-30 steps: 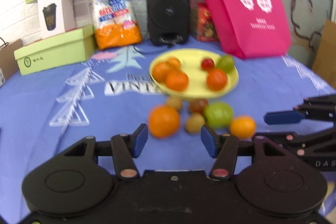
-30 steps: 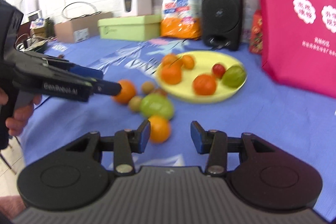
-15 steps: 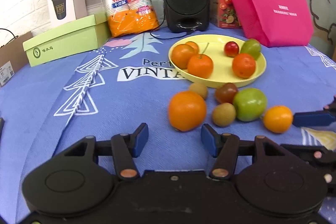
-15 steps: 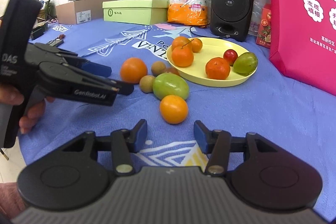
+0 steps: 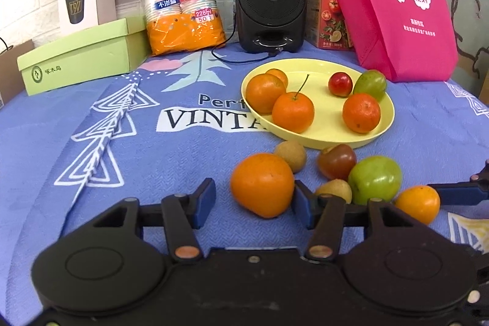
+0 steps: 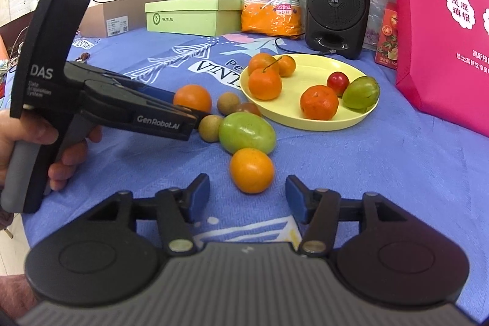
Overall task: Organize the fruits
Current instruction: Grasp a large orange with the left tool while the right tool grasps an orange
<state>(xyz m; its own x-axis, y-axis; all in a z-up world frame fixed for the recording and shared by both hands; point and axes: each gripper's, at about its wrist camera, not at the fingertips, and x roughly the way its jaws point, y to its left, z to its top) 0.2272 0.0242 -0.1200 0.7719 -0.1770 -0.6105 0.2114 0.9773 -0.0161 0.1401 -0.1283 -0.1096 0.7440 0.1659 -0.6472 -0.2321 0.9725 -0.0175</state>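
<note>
Two hand-held grippers close in on loose fruit in front of the yellow plate.

The left gripper (image 5: 253,200) has its blue-padded jaws on either side of the large round orange (image 5: 262,184) on the blue printed tablecloth (image 5: 91,124); the jaws have just been closing, the right pad sits at the fruit's skin, the left pad stands clear, so nothing is clenched yet. The right gripper (image 6: 247,197) is released, its jaws having just been opening, with the small round orange (image 6: 251,170) lying just ahead of the gap, untouched. Behind that fruit a green apple (image 6: 247,133), two brown round fruits and a dark red tomato (image 5: 336,161) cluster near the round yellow plastic plate (image 6: 308,119), which holds four oranges, a red fruit and a green fruit, towards the cloth's far edge.
</note>
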